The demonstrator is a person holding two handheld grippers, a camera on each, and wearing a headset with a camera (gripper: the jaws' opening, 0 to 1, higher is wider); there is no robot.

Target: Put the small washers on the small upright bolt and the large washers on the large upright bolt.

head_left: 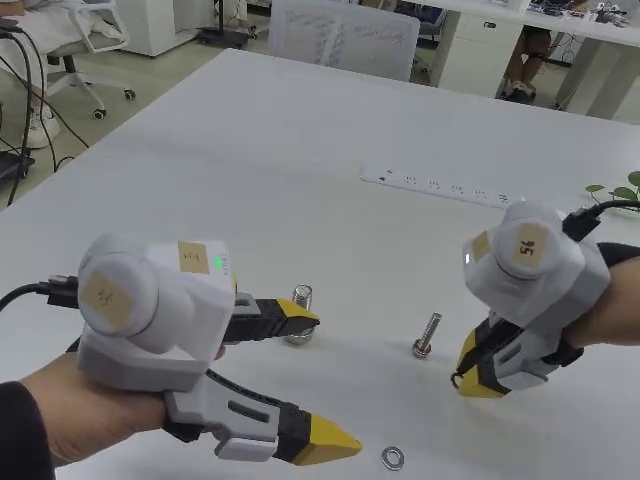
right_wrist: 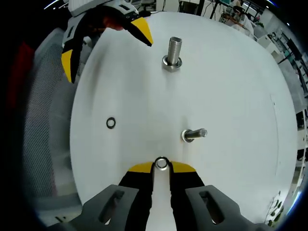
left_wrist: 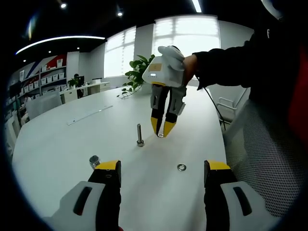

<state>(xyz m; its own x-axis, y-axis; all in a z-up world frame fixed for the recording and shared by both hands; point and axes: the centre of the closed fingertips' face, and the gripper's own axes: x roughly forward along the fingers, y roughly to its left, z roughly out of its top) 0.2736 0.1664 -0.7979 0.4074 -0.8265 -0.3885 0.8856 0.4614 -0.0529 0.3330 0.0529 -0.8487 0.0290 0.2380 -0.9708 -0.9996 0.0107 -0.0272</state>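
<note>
Small bolt (head_left: 427, 335) stands upright on its head mid-bench, long axis vertical, thread end up. Large bolt (head_left: 301, 300) is also upright, well apart to its left, partly hidden behind one jaw tip of the left gripper (head_left: 318, 380). Held washer (right_wrist: 161, 164) sits pinched at the very tips of the right gripper (right_wrist: 161, 168), jaws closed down to a narrow gap on it, hole facing my gripper camera. Small or large, I can't tell. In the left gripper view that gripper points down, tips near the small bolt's base; I can't tell if they touch the bench (head_left: 300, 150). Loose washer (head_left: 393, 458) lies flat near the front edge, just beside the left gripper's lower jaw tip. Left gripper jaws are spread wide with nothing between them. There is open white surface all round both bolts and nothing between the held washer and the small bolt. Power strip (head_left: 440, 187) lies well behind the bolts, plant (head_left: 620, 188) at the right edge, chair (head_left: 345, 40) beyond the far edge.
</note>
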